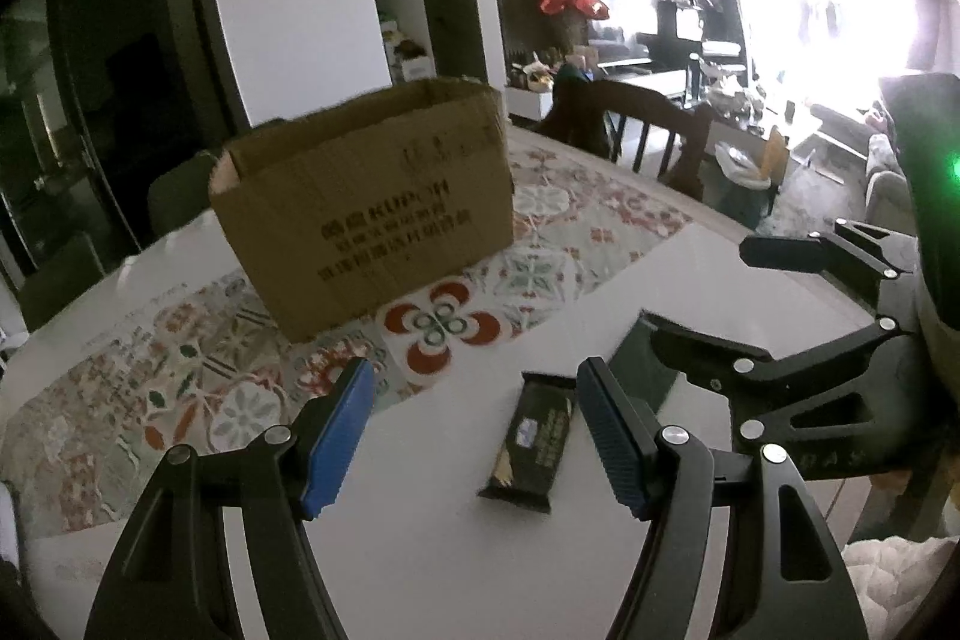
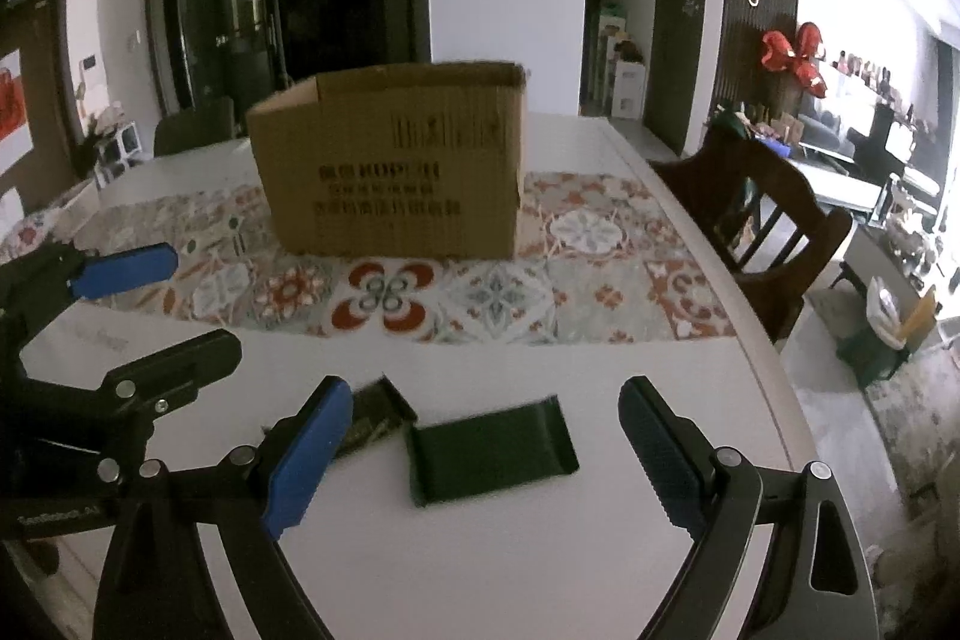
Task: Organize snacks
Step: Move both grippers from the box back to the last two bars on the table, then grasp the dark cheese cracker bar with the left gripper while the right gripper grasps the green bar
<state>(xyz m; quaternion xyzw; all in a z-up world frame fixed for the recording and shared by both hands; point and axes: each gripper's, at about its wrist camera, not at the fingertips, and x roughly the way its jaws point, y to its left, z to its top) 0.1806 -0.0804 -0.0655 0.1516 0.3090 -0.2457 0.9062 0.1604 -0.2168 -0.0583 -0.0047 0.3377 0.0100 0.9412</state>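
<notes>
Ahead of my left gripper [image 1: 474,436]: snack bar [image 1: 534,442] on table [image 1: 600,292], between fingers, untouched. Ahead of my right gripper [image 2: 486,451]: flat packet [image 2: 492,454], bar left of it. Box [image 2: 396,160] behind both, on runner [image 2: 600,280]. Chair [image 2: 756,214] right of table.

Right gripper [image 2: 486,451] jaws wide, green packet [image 2: 492,454] between, untouched; cardboard box [image 2: 390,160] behind.
</notes>
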